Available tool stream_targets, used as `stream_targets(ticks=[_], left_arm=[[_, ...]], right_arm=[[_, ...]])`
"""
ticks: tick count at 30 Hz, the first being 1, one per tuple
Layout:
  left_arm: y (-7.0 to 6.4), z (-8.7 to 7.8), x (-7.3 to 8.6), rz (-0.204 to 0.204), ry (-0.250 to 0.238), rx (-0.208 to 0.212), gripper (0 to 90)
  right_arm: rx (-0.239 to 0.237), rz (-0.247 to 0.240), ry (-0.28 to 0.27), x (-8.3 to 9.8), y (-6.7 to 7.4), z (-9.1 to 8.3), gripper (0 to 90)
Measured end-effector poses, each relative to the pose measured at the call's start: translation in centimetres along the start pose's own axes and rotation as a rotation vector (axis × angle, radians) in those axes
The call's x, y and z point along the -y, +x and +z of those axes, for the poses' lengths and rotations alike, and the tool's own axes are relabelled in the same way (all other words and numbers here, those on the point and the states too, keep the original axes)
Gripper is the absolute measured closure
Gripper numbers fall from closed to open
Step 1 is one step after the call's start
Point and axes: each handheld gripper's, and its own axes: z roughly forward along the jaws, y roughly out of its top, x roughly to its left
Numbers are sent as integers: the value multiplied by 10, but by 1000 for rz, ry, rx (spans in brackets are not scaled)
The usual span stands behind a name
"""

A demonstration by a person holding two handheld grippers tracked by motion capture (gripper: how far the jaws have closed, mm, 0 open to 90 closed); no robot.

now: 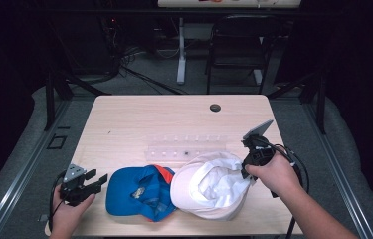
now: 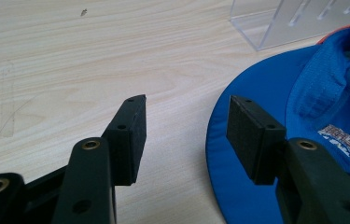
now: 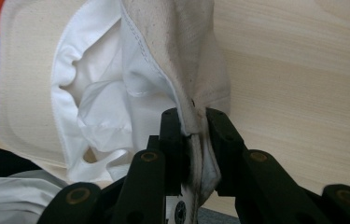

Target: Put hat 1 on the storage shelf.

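Cream canvas gives the step away: the right gripper (image 3: 193,140) has its jaws pinching the back edge of the white cap (image 1: 209,184), which lies upside down on the tabletop (image 1: 139,119) at the front right, touching the blue cap (image 1: 137,191). The left gripper (image 2: 186,128) waits with jaws spread beside the blue brim. Next is probably lifting the white cap clear without dragging its neighbour; the clear plastic rack (image 1: 174,149) stands just behind both.

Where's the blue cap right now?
In the high view, the blue cap lies near the table's front edge, between the open left gripper and the white cap.
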Motion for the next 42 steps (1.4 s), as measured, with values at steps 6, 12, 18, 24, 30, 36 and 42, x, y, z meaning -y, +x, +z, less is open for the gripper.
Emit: stream_targets(ticks=[6,12,18,24,30,36,42], left_arm=[[0,0,0,0,8,7,482],[0,0,0,-3,6,7,482],[0,0,0,0,18,16,482],[0,1,0,-3,12,19,482],[0,1,0,-1,22,18,482],[-1,1,0,0,22,18,481],[-1,1,0,-2,22,22,480]], right_arm=[[-14,16,30,-8,5,-15,776],[-23,13,53,-13,10,-30,780],[-49,31,26,-17,14,-49,780],[-43,24,49,-18,11,-65,782],[-107,57,61,-17,1,-77,783],[-204,86,48,-14,-6,-85,784],[-311,115,48,-13,-11,-94,786]])
